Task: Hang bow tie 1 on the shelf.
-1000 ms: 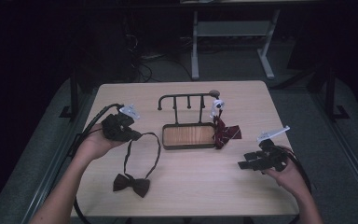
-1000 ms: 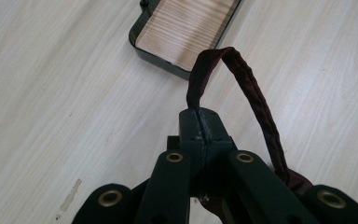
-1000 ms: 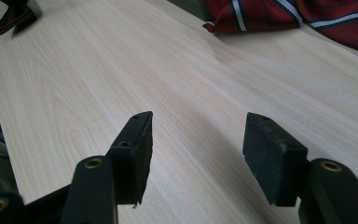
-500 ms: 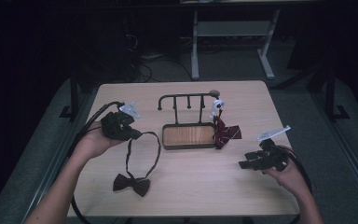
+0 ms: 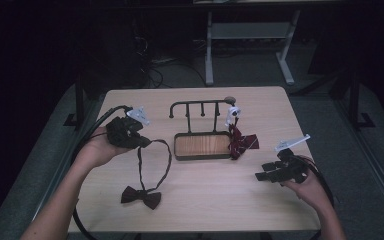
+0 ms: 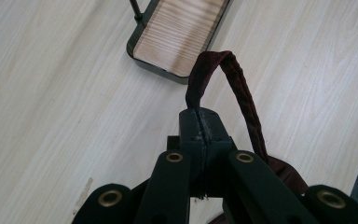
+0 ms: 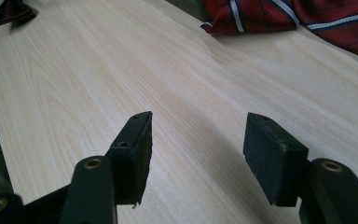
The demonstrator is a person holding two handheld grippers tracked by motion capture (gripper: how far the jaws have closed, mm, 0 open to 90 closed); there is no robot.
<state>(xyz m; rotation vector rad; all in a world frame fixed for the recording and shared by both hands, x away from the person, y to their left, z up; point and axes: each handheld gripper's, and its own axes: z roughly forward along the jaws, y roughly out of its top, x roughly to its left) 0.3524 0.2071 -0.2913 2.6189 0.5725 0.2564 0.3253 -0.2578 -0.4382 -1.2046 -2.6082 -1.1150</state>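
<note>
high view shows us lifting the dark bow tie (image 5: 141,196) by its neck strap (image 5: 155,165): our left gripper (image 5: 142,142), at the left of the table (image 5: 215,200), has its jaws clamped together on the strap's top, while the bow lies near us on the wood. our right gripper (image 5: 261,176) rests at the near right, jaws apart and empty. we judge the step is carrying this tie to the hook rack (image 5: 200,107) behind the tray (image 5: 202,146), where a red striped tie (image 5: 242,142) already hangs; next we need to raise the loop over a free hook.
</note>
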